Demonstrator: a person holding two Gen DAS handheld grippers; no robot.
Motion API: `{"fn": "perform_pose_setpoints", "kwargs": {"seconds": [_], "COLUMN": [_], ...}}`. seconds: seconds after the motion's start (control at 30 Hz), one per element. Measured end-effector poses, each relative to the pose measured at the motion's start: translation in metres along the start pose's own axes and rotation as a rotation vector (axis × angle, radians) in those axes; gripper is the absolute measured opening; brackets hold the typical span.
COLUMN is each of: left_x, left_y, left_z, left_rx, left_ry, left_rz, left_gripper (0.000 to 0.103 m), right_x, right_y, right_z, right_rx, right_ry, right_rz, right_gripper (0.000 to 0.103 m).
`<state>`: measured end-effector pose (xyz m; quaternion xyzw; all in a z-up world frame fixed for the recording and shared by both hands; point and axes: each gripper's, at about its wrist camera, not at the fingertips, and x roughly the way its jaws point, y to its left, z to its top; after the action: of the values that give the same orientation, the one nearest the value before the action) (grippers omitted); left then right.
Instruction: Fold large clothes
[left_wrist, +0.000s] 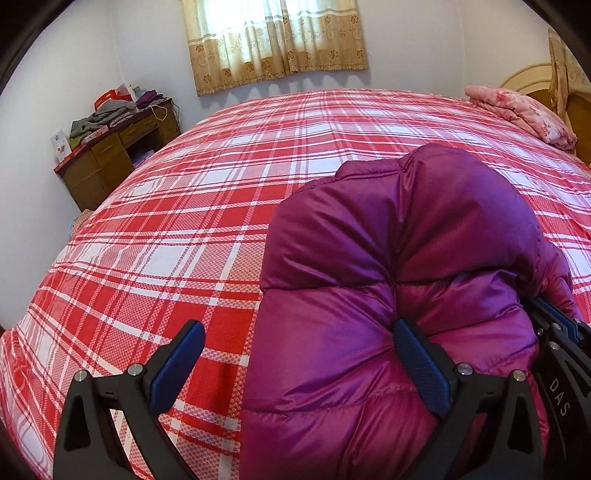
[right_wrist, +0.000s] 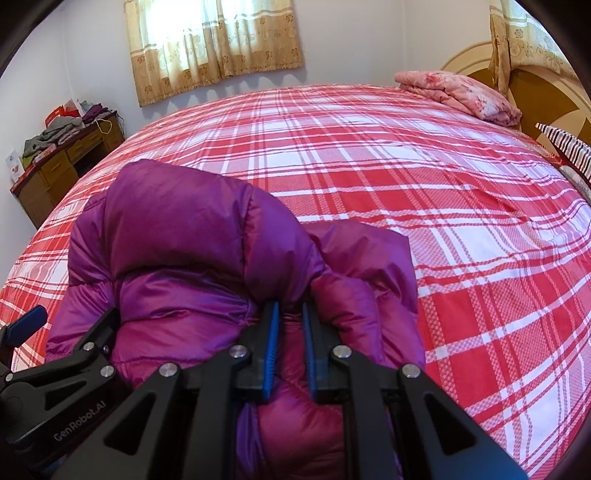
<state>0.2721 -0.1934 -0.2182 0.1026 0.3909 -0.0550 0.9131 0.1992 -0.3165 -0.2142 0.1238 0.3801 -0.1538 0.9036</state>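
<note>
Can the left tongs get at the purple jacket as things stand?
Probably yes: the left tongs stand open, one finger already against the purple jacket, nothing between. The right tongs pinch its fabric.

Daylight glows through beige curtains above a plaid-covered bed; cluttered wooden desk beside white walls.

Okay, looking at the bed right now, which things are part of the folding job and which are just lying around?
Part of the job:
- purple puffer jacket
- right gripper, shut on the jacket
- left gripper, open at the jacket's edge

Just lying about:
- folded pink floral quilt
- clothes pile on the desk
- striped cloth
</note>
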Motion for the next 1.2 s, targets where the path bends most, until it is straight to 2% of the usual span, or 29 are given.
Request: {"fn": "perform_pose_setpoints", "kwargs": {"seconds": [0.43,0.53,0.57,0.67,0.7,0.77,0.83,0.9,1.03,1.1,1.2], "left_x": [0.000,-0.008,-0.012,-0.028,-0.033,-0.041,-0.043,-0.042,-0.034,-0.030,-0.023], "left_y": [0.001,0.014,0.022,0.040,0.045,0.053,0.056,0.054,0.046,0.043,0.043], "left_z": [0.001,0.001,-0.001,-0.009,-0.013,-0.023,-0.028,-0.029,-0.028,-0.029,-0.030], "left_rx": [-0.002,-0.023,-0.035,-0.043,-0.036,-0.013,-0.004,0.008,0.035,0.031,0.003], "left_ry": [0.005,0.033,0.038,0.021,0.013,-0.014,-0.022,-0.026,-0.015,-0.009,0.005], "left_rz": [-0.010,-0.090,-0.119,-0.156,-0.157,-0.161,-0.169,-0.178,-0.202,-0.221,-0.266], "left_gripper": [0.102,0.102,0.102,0.102,0.102,0.102,0.102,0.102,0.102,0.102,0.102], "right_x": [-0.002,-0.009,-0.013,-0.033,-0.040,-0.053,-0.059,-0.050,-0.033,-0.028,-0.018], "right_y": [-0.002,-0.012,-0.018,-0.030,-0.033,-0.035,-0.044,-0.048,-0.052,-0.051,-0.051], "right_z": [0.000,0.001,0.001,-0.003,-0.005,-0.009,-0.012,-0.015,-0.017,-0.017,-0.018], "right_rx": [0.014,0.054,0.070,0.089,0.088,0.073,0.094,0.108,0.138,0.143,0.164], "right_ry": [-0.006,-0.017,-0.025,-0.086,-0.106,-0.145,-0.156,-0.101,-0.032,-0.018,0.018], "right_rz": [0.019,0.096,0.130,0.175,0.165,0.110,0.097,0.074,0.129,0.164,0.221], "right_gripper": [0.015,0.020,0.026,0.070,0.074,0.075,0.075,0.072,0.069,0.062,0.062]}}
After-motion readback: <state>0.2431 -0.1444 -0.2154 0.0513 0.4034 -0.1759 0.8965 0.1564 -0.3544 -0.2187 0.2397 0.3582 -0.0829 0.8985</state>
